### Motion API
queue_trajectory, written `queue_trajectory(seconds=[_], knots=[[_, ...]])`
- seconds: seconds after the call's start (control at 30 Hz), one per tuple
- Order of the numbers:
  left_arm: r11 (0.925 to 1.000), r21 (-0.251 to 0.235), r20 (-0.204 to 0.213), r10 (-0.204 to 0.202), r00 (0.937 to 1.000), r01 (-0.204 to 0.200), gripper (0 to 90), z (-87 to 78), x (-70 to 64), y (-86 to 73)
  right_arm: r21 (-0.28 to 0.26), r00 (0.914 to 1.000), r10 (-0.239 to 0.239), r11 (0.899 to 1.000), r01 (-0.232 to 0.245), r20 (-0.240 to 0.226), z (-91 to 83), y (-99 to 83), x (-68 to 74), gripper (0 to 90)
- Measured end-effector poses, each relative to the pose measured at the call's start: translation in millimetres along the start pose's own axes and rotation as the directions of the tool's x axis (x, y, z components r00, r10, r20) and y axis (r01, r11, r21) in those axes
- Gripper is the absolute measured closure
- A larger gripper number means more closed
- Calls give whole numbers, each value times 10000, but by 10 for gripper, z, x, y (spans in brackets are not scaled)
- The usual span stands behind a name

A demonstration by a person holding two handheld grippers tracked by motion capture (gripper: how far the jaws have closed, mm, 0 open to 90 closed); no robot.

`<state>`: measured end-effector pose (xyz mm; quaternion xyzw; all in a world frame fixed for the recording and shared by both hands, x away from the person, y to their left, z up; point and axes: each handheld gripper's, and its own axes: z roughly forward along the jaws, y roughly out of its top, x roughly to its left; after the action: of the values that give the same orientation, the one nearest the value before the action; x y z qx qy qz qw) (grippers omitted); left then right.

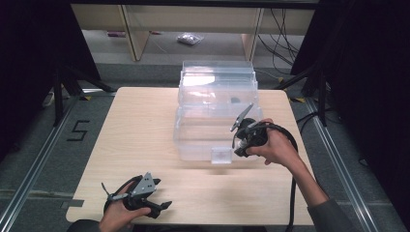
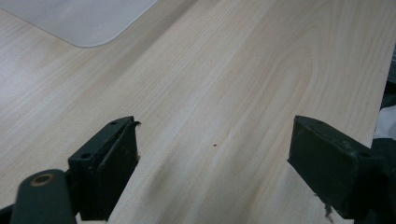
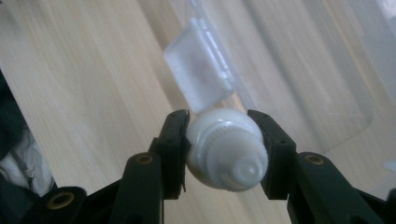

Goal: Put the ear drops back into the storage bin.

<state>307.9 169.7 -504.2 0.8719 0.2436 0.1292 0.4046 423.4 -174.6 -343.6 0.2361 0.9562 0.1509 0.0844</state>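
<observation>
Floor mark point(image 1: 78, 130) reads "5" (black tape); right tool point(image 3: 218, 135) clamps white cap point(image 3: 227, 149).

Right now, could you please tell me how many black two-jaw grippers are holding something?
1. The right gripper is shut on a small white ribbed plastic cap by the clear plastic box; the left gripper hangs open above the wooden table.

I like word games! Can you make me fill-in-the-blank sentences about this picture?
1. The right gripper is shut on a white ____.
2. The left gripper has its jaws ____.
3. The clear box stands on a wooden ____.

Missing words: cap; open; table
</observation>
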Motion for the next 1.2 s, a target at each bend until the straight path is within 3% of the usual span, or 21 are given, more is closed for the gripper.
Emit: queue_trajectory(seconds=[0.03, 0.33, 0.77, 1.0, 1.03, 1.13, 1.2], knots=[[10000, 13, -1, 35, 10000, -35, 151, -2, 2, 1, 15, 9996, 265, 9996, -266, 57, -20, 0, -52, 601], [10000, -27, 47, -31, 10000, 31, 151, 1, 2, 0, 48, 9981, 580, 9983, -582, 223, -24, 15, -259, 601], [9999, 115, 72, 78, 9999, -79, 151, -9, 15, 4, 554, 9874, 1519, 9865, -1543, 453, 175, -19, -602, 601], [9999, 103, 46, 67, 10000, -67, 151, -11, 12, 4, 816, 9857, 1587, 9833, -1630, 561, 297, -23, -706, 601], [9999, 110, 26, -67, 10000, 67, 151, -9, 6, 1, 888, 9820, 1798, 9788, -1844, 575, 310, -20, -704, 601], [9999, 99, 50, 81, 10000, -81, 151, -11, 12, 4, 1035, 9830, 1718, 9786, -1778, 643, 368, -22, -759, 601], [10000, -40, 60, -25, 10000, 25, 151, -1, 3, 1, 1129, 9834, 1710, 9777, -1771, 613, 414, -22, -801, 601]])
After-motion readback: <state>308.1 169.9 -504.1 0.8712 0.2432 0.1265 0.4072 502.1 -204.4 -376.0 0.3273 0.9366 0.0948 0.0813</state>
